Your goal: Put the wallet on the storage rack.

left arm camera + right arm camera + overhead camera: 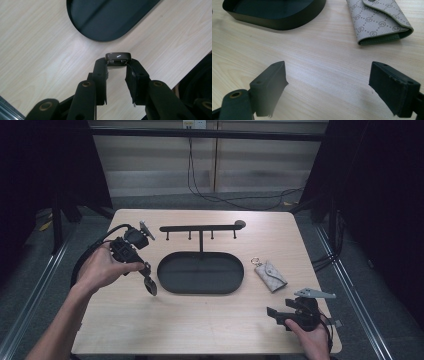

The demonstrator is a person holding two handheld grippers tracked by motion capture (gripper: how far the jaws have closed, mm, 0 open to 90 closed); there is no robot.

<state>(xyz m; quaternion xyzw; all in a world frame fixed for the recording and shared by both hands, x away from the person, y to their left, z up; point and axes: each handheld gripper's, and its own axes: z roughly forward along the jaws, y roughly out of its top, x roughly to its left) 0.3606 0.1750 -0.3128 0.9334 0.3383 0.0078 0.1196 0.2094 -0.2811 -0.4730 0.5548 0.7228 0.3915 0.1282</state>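
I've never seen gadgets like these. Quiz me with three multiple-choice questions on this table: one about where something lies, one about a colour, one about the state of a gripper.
1. Where does the key pouch lie?
A. in the tray
B. on the table, right of the tray
C. hung on the rack

2. What colour is the oval tray?
A. black
B. white
C. red

3. How is the left gripper?
A. wide open
B. shut on a small brown object
C. lying on the table

Answers: 1 B, it rests on bare wood beside the tray. 2 A, its rim and floor are black. 3 B, its jaws pinch the small brown object.
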